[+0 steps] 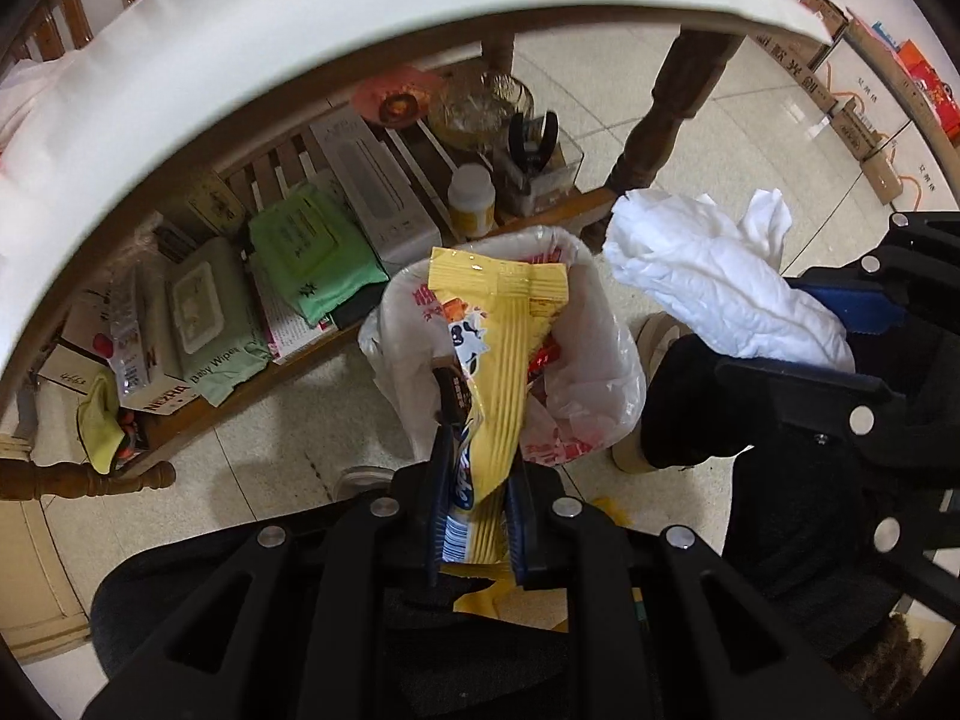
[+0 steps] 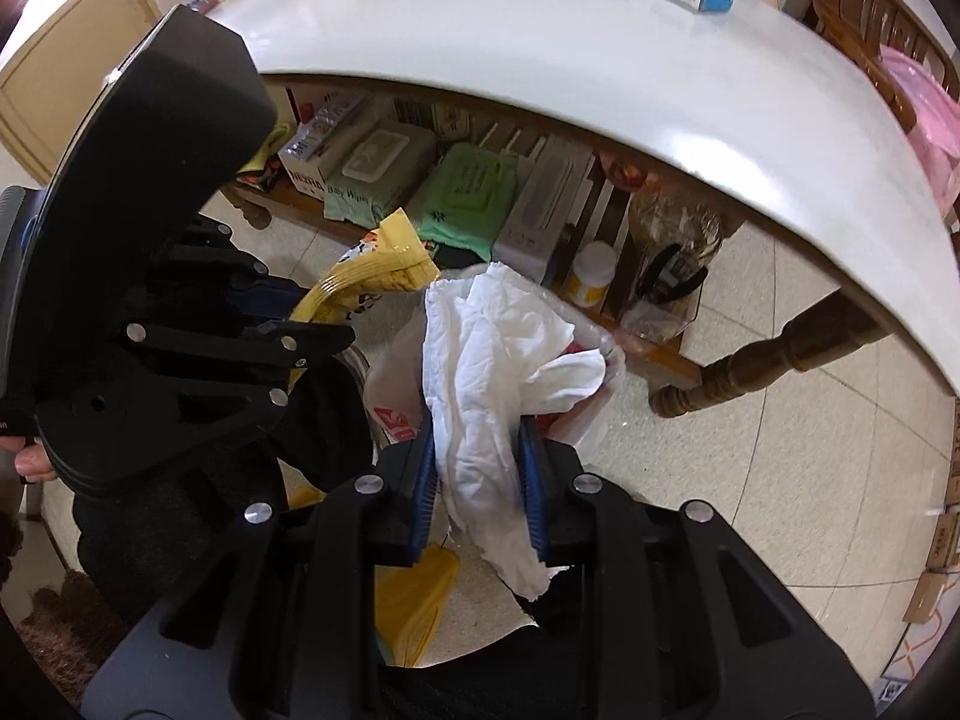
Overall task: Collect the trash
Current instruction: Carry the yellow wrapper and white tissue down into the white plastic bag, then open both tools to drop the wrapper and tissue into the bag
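Here the left tongs (image 1: 477,516) grip a yellow wrapper (image 1: 504,360) lengthwise, pointing down into the bag-lined bin (image 1: 606,360) (right tongs (image 2: 480,480) clamp tissue (image 2: 486,372)).

We saw a creased yellow wrapper (image 1: 498,360) hanging over the lined bin (image 1: 606,324), crumpled white tissue (image 1: 714,294) at its two o'clock.

My left claw (image 1: 477,516), black with blue pads, grips a ribbed yellow plastic snack wrapper (image 1: 501,360) printed with a black-and-white cartoon patch and a barcode. My right claw (image 2: 480,504), the same black and blue, pinches a plain white crumpled tissue (image 2: 486,372). The translucent white bin bag (image 1: 600,360) carries red lettering. The table's top edge (image 1: 300,48) is glossy white; its turned leg (image 1: 666,114) is brown wood. The floor tiles (image 1: 750,138) are speckled cream.
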`<state>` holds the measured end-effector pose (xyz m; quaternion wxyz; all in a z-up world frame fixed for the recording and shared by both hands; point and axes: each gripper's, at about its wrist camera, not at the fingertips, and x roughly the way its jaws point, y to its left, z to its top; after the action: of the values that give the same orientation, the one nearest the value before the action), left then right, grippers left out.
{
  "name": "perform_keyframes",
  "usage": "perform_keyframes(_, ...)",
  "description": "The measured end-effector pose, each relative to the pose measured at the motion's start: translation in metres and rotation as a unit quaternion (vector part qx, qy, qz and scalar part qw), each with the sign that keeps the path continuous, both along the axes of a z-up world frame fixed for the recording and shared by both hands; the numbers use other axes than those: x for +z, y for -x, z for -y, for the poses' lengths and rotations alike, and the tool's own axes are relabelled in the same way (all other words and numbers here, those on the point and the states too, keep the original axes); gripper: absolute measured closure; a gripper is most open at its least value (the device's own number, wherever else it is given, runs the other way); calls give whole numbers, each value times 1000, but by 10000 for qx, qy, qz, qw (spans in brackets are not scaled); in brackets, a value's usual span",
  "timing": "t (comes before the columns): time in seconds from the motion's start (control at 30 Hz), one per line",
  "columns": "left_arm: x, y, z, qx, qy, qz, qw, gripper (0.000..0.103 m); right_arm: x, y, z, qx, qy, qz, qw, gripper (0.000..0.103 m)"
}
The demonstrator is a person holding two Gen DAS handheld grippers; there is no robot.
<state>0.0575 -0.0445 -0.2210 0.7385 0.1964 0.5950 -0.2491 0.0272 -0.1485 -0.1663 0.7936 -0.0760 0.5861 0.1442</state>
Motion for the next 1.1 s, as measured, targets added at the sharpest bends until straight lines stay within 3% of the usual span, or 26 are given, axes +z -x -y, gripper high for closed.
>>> perform_keyframes(0.57, -80, -37, 18, 162, -20, -803, 9966, 86, -80, -35, 6, -274, -26, -663, 9974, 78)
perform_keyframes(0.8, -119, -59, 23, 543, 11, -1326, 9897, 86, -126, -58, 18, -447, -33, -1015, 9938, 78)
perform_keyframes(1.1, -160, -73, 31, 734, -180, -1698, 9826, 86, -185, -85, 32, -671, -74, -1478, 9867, 78)
